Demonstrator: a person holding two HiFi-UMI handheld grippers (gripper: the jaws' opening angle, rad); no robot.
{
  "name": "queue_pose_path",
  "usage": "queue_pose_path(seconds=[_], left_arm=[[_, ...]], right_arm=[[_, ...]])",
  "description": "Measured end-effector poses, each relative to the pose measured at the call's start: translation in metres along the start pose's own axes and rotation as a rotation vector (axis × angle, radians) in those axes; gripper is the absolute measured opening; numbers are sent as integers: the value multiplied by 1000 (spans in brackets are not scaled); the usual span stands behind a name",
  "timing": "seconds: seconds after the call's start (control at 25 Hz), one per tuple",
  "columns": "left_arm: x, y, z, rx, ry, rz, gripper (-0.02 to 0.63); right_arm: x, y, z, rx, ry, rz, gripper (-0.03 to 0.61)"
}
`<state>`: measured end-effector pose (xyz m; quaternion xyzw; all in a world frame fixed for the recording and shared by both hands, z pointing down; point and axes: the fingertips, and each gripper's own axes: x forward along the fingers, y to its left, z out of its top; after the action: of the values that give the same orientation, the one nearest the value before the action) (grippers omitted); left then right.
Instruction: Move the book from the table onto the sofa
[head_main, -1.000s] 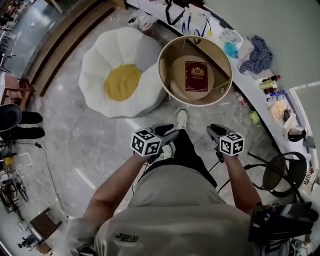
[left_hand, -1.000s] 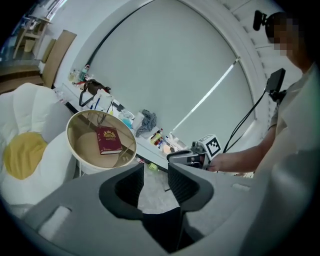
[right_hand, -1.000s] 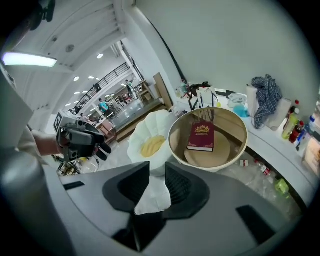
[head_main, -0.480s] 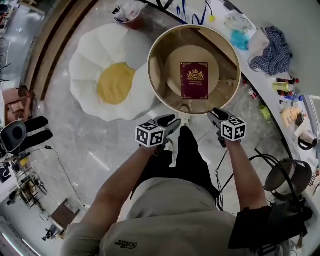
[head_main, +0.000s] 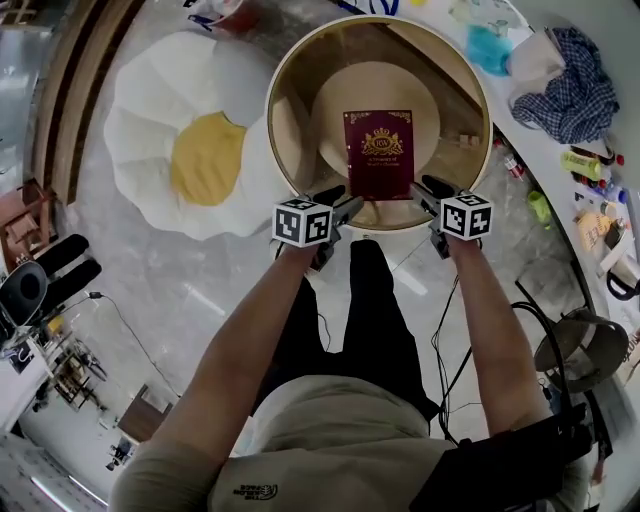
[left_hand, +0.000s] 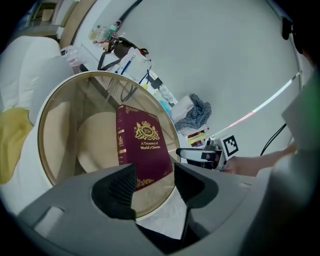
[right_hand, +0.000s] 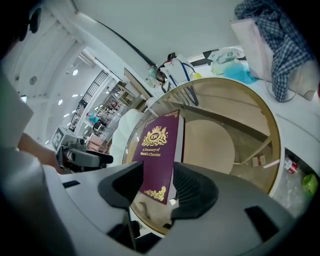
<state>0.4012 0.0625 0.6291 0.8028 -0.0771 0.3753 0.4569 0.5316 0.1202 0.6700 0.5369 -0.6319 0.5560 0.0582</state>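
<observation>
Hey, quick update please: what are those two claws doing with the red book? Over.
Left gripper and right gripper both opening, nothing held. Book flat on the round table, just ahead of both, not yet gripped. Nothing blocking the approach.

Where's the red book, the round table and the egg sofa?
book (head_main: 378, 155), head view, middle of its red cover.
round table (head_main: 452, 165), head view, bare glass top right of the book.
egg sofa (head_main: 205, 158), head view, its yellow yolk cushion.
</observation>
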Motion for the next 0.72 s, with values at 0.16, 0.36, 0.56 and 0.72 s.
queue_pose_path(seconds=[0.16,0.36,0.56,0.72], left_arm=[[26,29,9,-27,4,34,235],[47,49,5,-96,-2,29,239],[58,61,-2,-123,17,57,238],[56,57,5,-136,-17,20,235]], right_arm=[[23,-17,7,55,-14,3,190],[42,-16,7,103,-36,21,190],[49,-17,0,135,-22,-10,179],[46,-12,0,155,-23,-13,160]])
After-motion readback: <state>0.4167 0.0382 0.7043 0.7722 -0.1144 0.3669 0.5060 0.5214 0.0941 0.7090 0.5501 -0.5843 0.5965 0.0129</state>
